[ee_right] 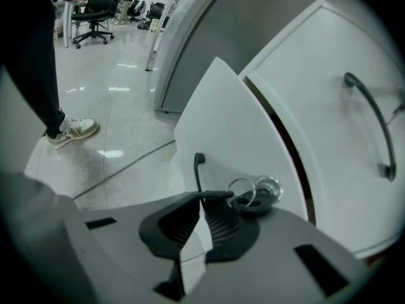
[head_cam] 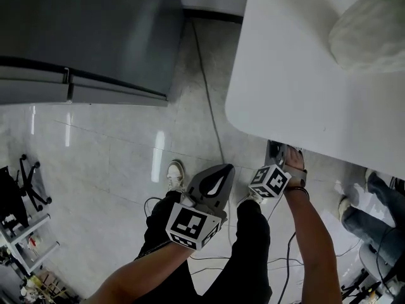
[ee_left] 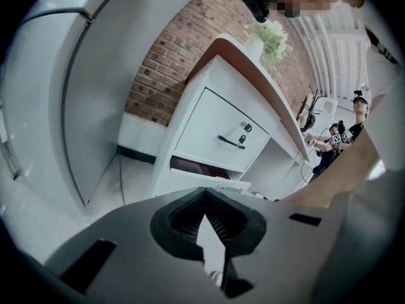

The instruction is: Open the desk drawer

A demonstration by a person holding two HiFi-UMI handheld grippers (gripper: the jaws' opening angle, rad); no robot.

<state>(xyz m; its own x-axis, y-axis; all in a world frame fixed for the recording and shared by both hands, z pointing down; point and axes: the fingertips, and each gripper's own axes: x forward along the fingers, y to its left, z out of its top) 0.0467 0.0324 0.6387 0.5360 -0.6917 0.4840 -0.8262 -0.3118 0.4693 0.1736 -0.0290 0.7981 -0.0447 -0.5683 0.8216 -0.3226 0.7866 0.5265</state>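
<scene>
**While clamped on the handle, caught with the lower drawer partly out**

Grips the thin black handle with the right hand-held gripper, jaws closed on the bar near its lower end. Has a key ring and a silver lock just right of the jaws, on the same white drawer front. Shows that front tilted away from the upper drawer, with a dark gap between the two. Appears in the left gripper view as a dark slot under the upper drawer, with the lower front standing forward of the bench. Carries the left hand-held gripper with jaws together and nothing between them, in the air, well apart from both drawers and facing them. Seen from the head view: right one tucked under the near edge of the white bench top, left one just beside it, above dark trouser legs and the pale tiled floor.
</scene>
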